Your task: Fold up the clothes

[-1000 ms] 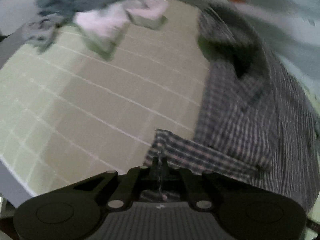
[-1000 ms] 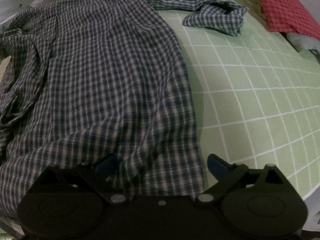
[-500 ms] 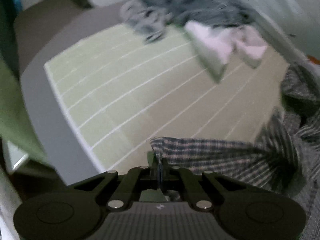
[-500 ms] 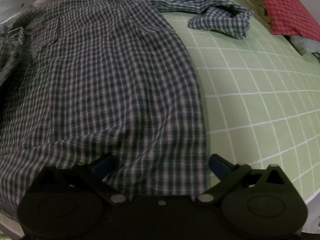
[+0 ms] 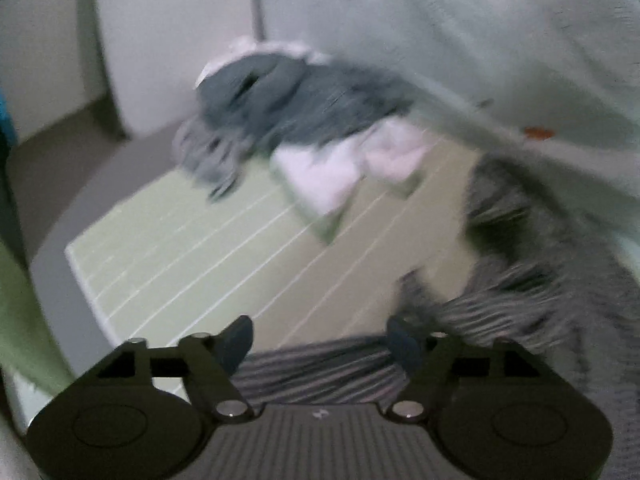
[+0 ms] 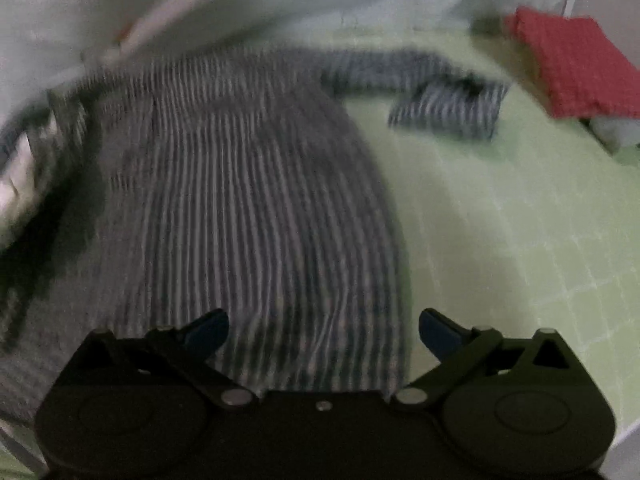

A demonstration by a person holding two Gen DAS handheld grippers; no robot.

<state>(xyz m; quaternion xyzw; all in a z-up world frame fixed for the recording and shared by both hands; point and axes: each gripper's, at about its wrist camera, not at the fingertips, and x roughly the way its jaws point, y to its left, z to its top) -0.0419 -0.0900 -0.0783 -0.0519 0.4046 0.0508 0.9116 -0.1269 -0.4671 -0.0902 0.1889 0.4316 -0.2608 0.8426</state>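
Here, a dark blue-and-white checked cotton shirt (image 6: 248, 200) is seen spread flat on a pale green mat ruled with a white grid (image 6: 500, 220), one sleeve (image 6: 440, 92) bent out to the far right. The left gripper (image 5: 320, 340) is caught with its jaws opening; the blurred hem of the shirt lies under and between them, but nothing is pinched. The right gripper (image 6: 324, 328) is held with its fingers wide apart above the near hem, nothing being clasped.

The cloth is judged light, limp and easily wrinkled, so it should drape and slide rather than hold a crease. It would best be taken at a hem corner or a shoulder seam, where layers are doubled.

A folded red checked cloth (image 6: 576, 68) is set at the far right, and a grey and white heap of clothes (image 5: 296, 120) at the mat's far left.
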